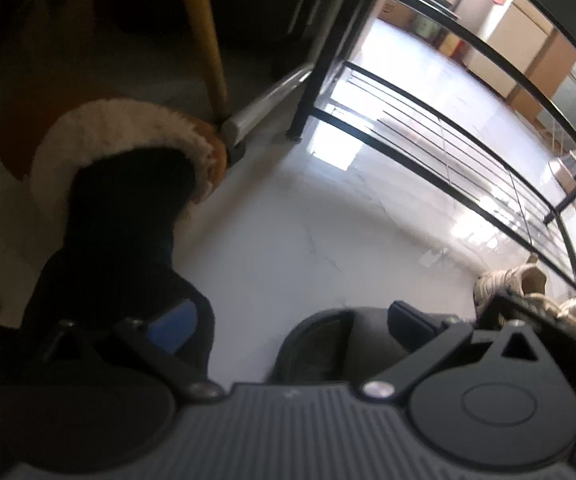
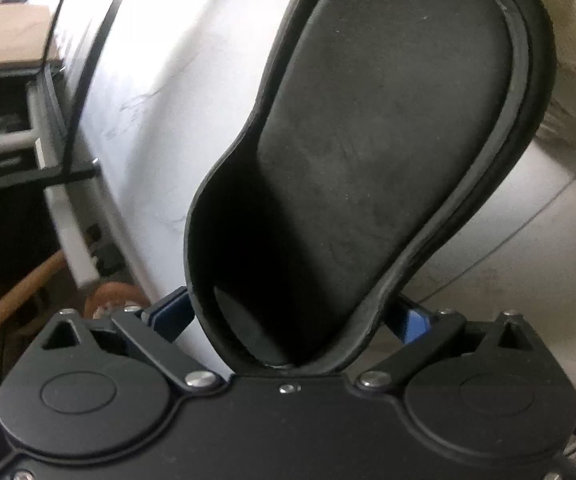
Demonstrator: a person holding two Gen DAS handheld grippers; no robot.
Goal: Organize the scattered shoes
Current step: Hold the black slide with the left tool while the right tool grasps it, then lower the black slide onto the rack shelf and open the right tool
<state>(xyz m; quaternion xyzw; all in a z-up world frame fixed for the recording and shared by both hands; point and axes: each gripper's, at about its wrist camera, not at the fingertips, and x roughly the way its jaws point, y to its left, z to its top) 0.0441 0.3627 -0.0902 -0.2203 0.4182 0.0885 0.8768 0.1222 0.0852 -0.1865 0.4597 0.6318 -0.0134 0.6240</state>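
The right tool is closed on a black shoe. The left tool looks open, holding nothing, near a furry slipper on the floor.

Rack probably beside open floor

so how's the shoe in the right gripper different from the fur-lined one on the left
The black slipper in the right hand-held gripper is flat, smooth and open, its insole in plain view; the fur-lined boot is taller, its opening dark inside. The slipper is black all over; the boot has a cream fleece rim and a tan outside. The slipper fills the right view; the boot shows only in part, behind the left hand-held gripper. Both are over pale floor.
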